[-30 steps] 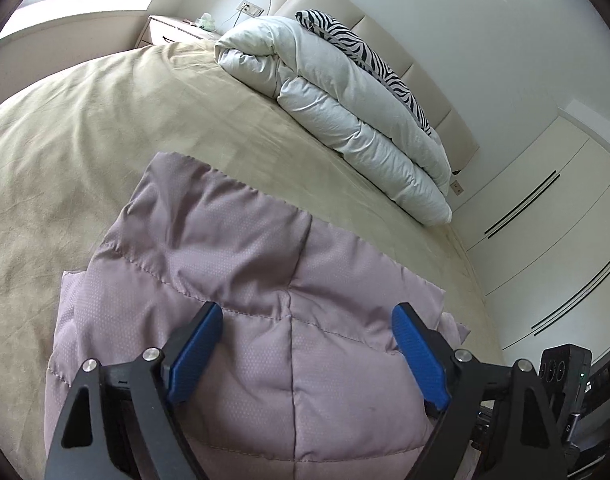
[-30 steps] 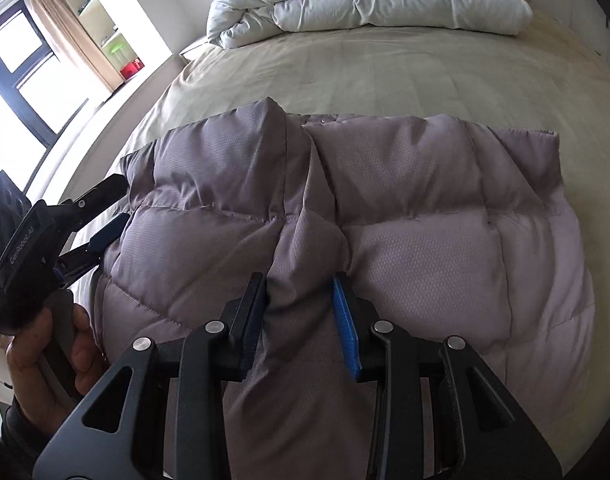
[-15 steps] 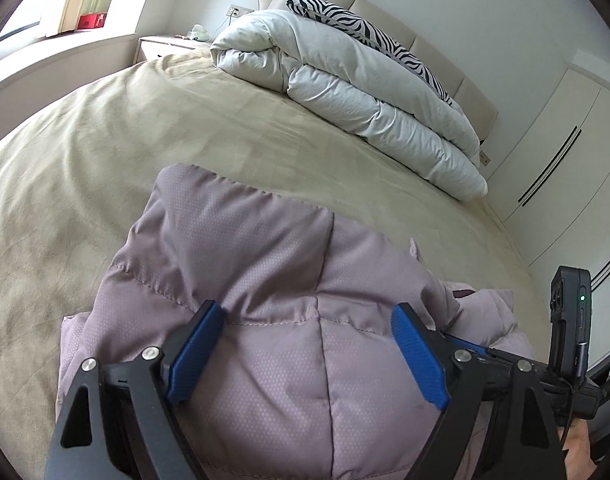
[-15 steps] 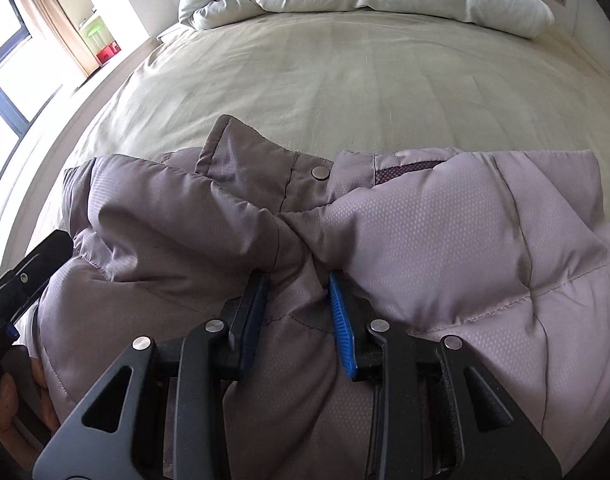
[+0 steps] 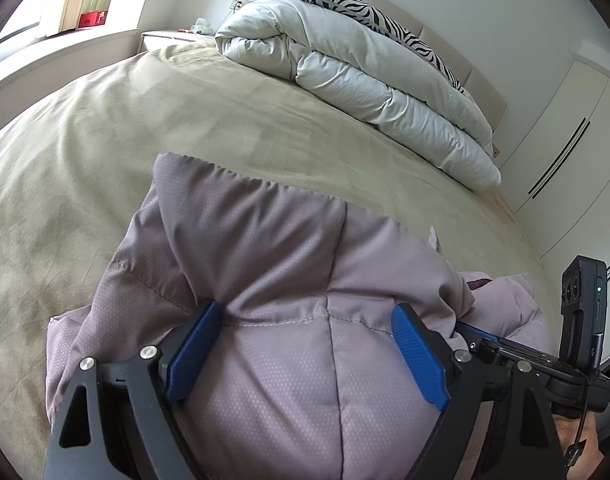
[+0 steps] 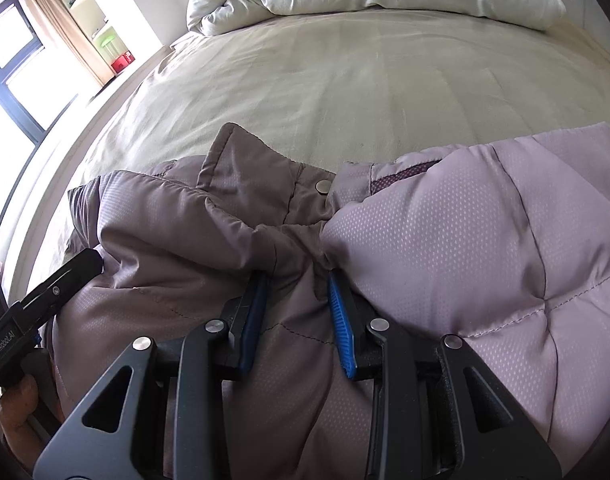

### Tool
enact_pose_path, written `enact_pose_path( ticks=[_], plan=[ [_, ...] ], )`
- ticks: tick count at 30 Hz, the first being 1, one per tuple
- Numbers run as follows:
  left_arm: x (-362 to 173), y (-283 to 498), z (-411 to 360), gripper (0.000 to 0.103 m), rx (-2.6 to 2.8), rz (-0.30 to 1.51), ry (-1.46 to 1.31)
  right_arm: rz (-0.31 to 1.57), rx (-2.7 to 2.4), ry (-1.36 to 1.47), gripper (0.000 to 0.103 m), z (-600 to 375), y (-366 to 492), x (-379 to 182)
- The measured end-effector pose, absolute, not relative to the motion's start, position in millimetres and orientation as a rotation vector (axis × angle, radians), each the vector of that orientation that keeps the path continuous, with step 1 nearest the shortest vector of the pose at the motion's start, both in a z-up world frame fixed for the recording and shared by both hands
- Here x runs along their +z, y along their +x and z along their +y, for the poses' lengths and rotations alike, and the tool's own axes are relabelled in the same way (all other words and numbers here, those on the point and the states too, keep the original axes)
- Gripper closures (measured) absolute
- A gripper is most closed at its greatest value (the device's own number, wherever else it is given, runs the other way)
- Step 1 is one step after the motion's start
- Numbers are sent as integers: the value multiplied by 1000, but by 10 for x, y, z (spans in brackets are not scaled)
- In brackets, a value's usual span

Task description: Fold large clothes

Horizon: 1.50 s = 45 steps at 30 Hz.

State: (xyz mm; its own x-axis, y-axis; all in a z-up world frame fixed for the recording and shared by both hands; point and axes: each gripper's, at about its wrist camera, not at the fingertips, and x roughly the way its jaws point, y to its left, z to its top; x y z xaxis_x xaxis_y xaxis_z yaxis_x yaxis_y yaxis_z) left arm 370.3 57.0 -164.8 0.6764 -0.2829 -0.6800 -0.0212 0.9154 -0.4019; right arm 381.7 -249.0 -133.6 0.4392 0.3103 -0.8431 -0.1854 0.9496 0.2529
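Left wrist view: the left gripper [image 5: 305,344] has its two blue pads spread wide, yet they press into a thick bulge of the mauve puffer jacket [image 5: 265,264], so the wide stance reads as a clamp on a fat fold, not an empty hand. Padded cloth springs back, which is probably why a large bite is taken here. The jacket lies on the tan bed sheet [image 5: 105,152], at the near end of the bed, well apart from the white duvet [image 5: 365,68] rolled up at the head. A zebra-print pillow [image 5: 377,12] sits behind the duvet, against the headboard. To the right of the jacket, the right gripper's camera body shows just beside the cloth.

In the right wrist view, the right gripper [image 6: 297,308] is pinched much narrower on a gathered ridge of the jacket, just below the collar and its snap button [image 6: 322,186]. Cloth puckers into the pads from both sides, so the grip looks firm. Both grips sit on the near edge, which I judge suits carrying that edge over toward the duvet as one fold.

Counted: one jacket, one duvet, one pillow, two grippers, one snap visible.
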Motion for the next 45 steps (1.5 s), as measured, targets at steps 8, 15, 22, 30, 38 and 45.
enact_pose_path(
  ticks=[8,15,22,30,38,45],
  plan=[
    [-1669,3725,557,14,-148,831,-377,1049,296,100,73,-2427,3772,-1348],
    [-1555,3725,534,14,-135,879,-363,1037,295,90,73,-2386,3760,-1330],
    [-1132,3222,306,14,-167,843,-185,1020,322,202,72,-2580,3499,-897],
    [-1482,3329,482,2,-164,935,-167,972,122,48,73,-3165,3091,-666],
    [-1619,3432,402,0,-150,934,-135,1015,104,37,73,-3363,3103,-1126],
    [-1692,3480,419,0,-167,916,-155,983,132,91,73,-3431,3091,-1300]
  ],
)
